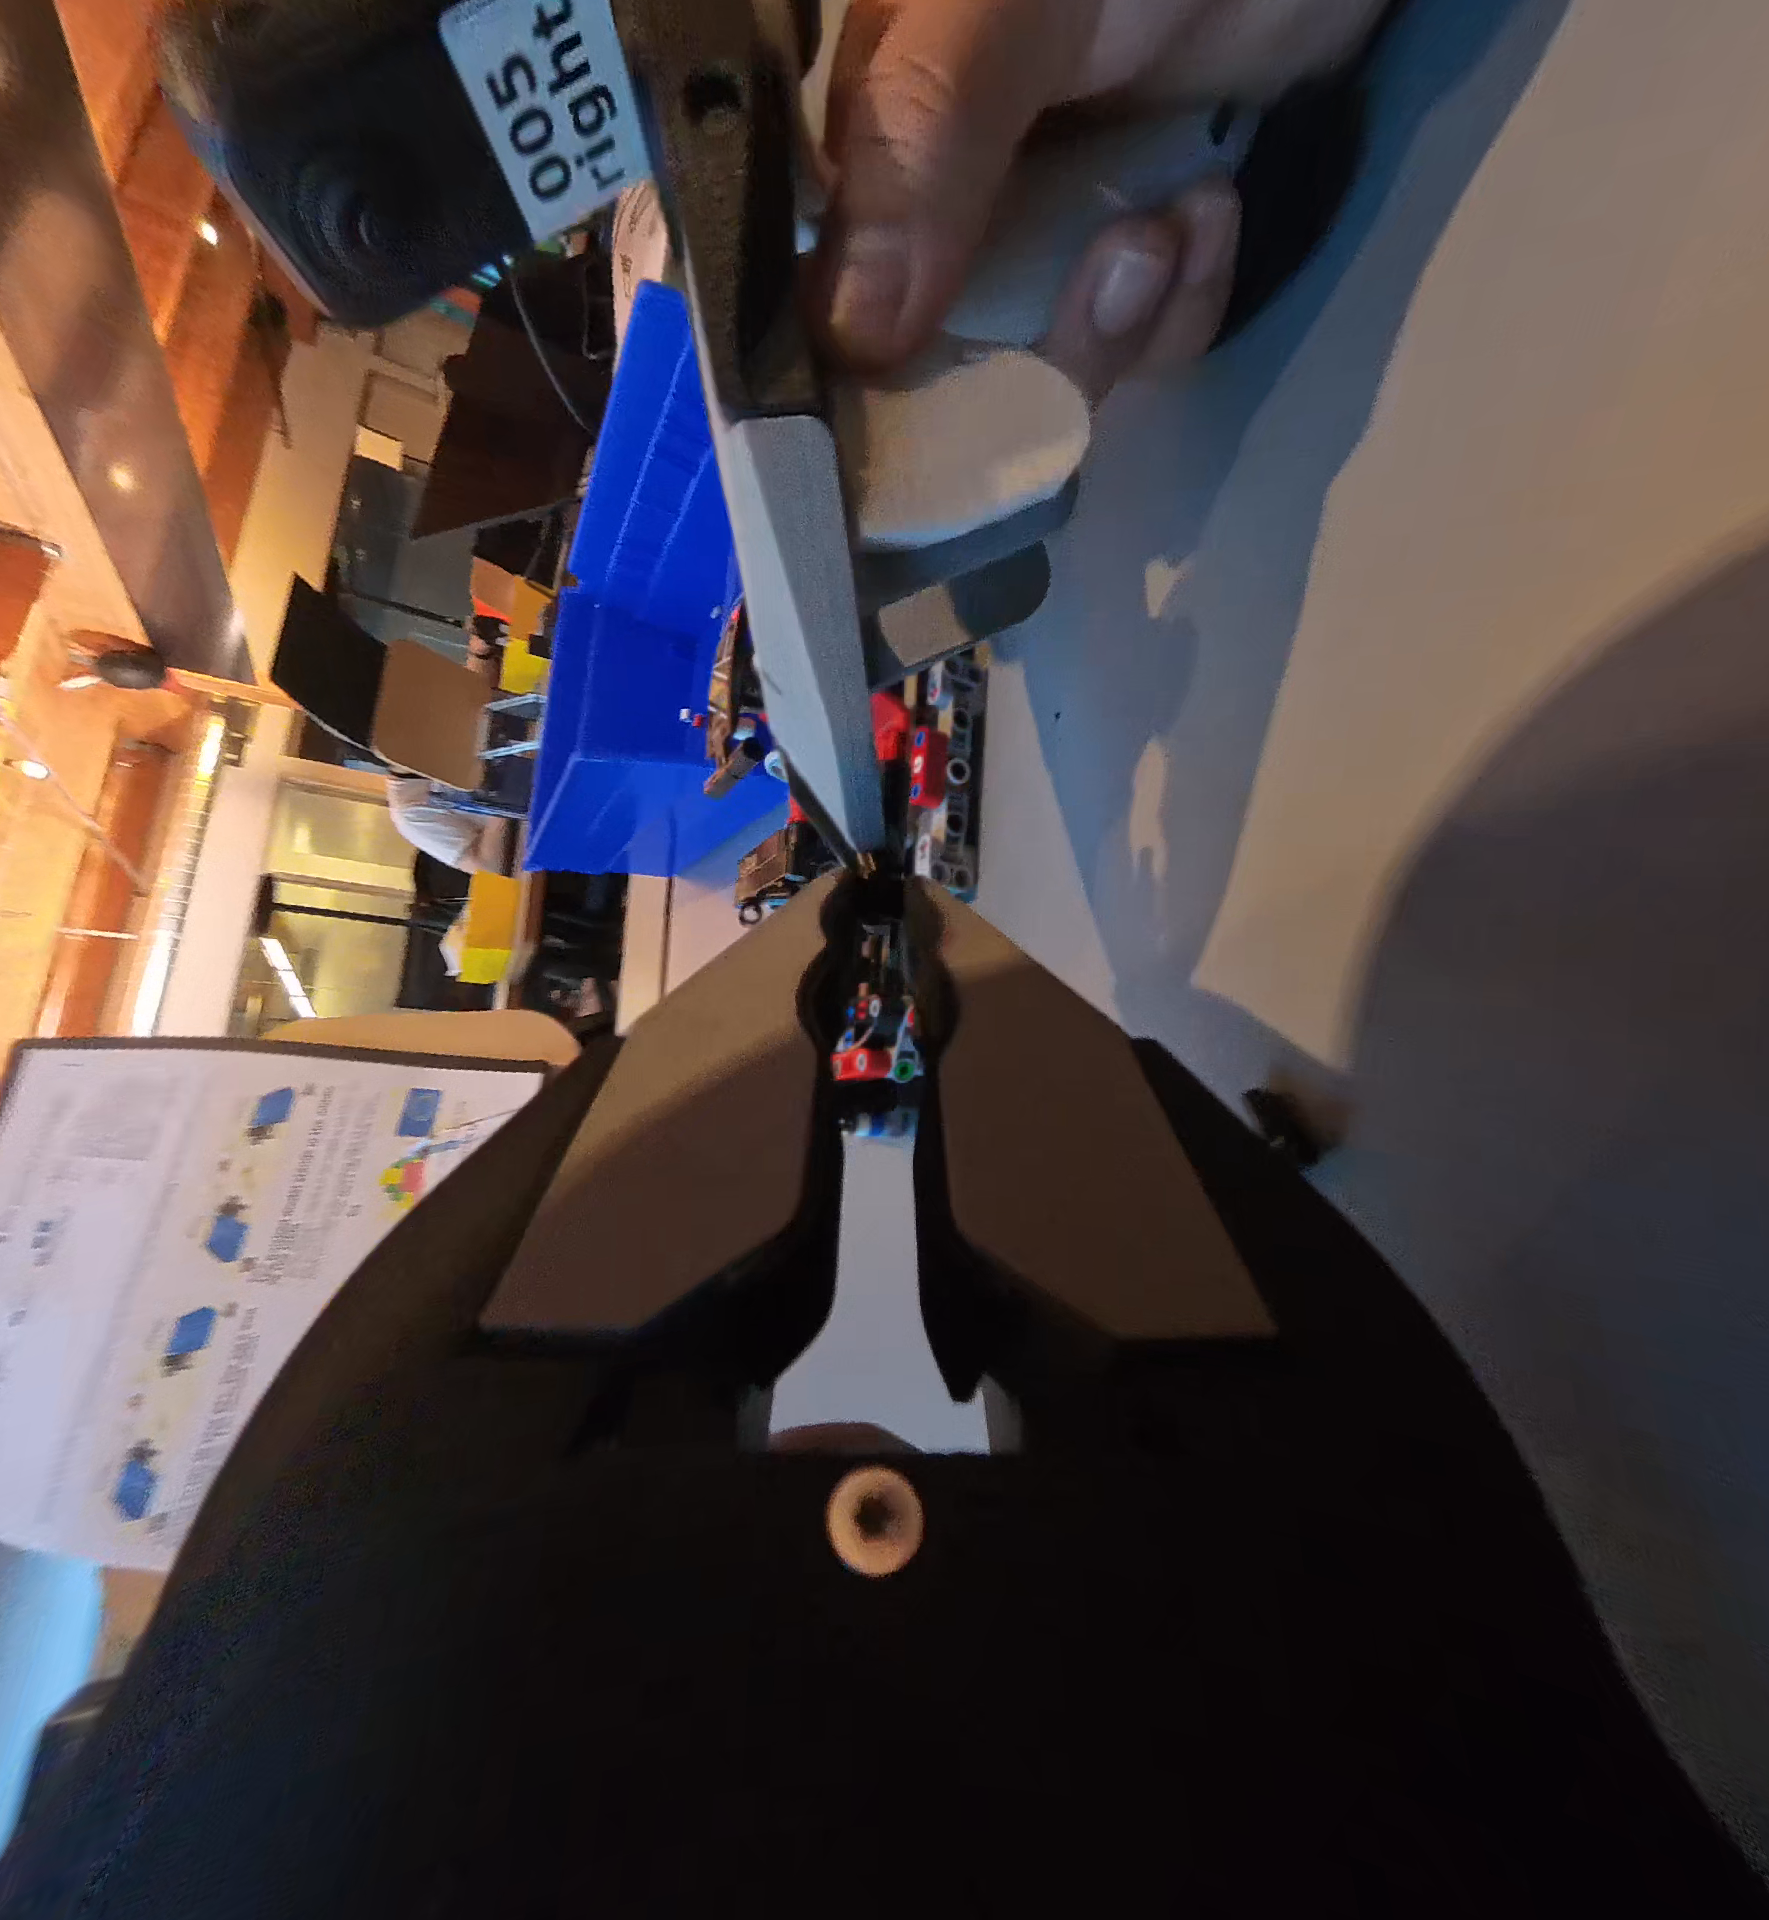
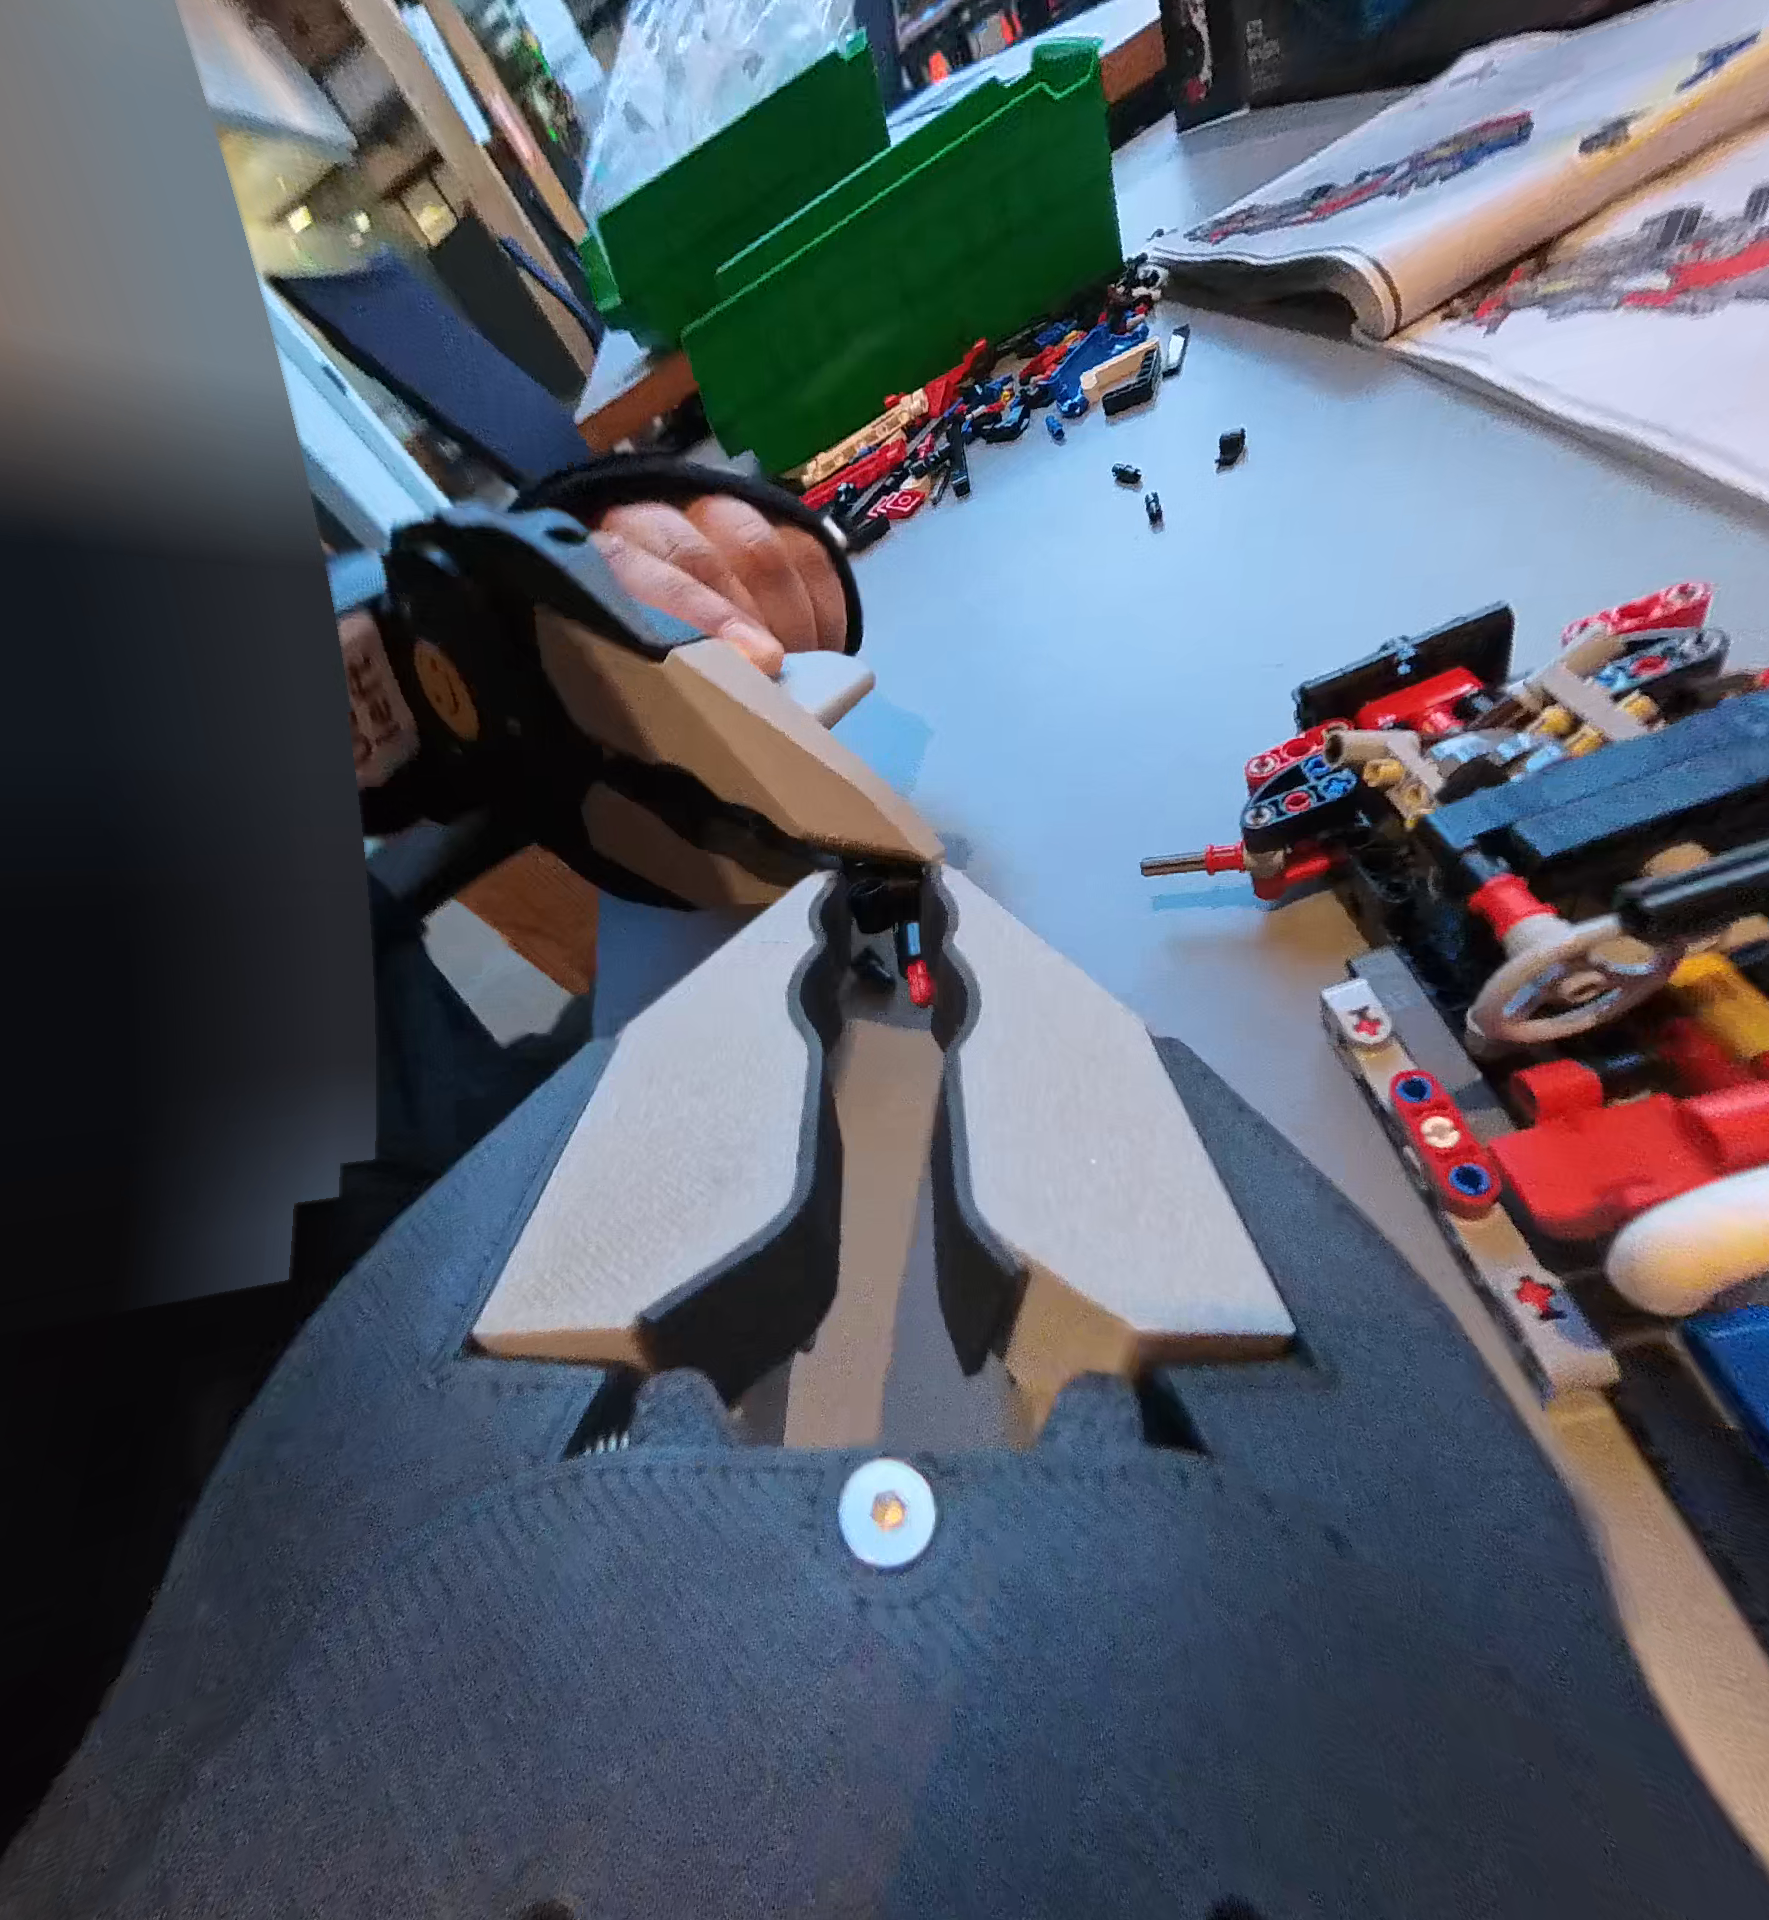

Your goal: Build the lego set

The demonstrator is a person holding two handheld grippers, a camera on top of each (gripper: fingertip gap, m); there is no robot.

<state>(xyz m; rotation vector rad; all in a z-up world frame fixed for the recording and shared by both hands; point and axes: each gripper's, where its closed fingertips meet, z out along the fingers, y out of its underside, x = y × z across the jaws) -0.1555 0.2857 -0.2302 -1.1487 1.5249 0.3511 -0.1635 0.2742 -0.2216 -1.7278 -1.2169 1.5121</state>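
My left gripper (image 1: 878,891) and right gripper (image 2: 885,883) meet tip to tip above the grey table (image 2: 1119,644). The left gripper is shut on a small black connector (image 2: 875,899). It enters the right wrist view (image 2: 916,854) from the left, held by a hand (image 2: 734,571). The right gripper is shut on a thin black pin with a red end (image 2: 916,961), which lies along its jaws. It comes down from the top of the left wrist view (image 1: 864,854). The half-built lego model (image 2: 1586,935), black, red and grey, lies on the table to the right.
Green bins (image 2: 901,291) stand at the back with several loose pieces (image 2: 1015,405) in front of them. An open instruction booklet (image 2: 1586,239) lies at the back right. In the left wrist view there is a blue bin (image 1: 641,644) and an instruction sheet (image 1: 184,1247). My two grippers' fingertips are within a few centimetres of each other.
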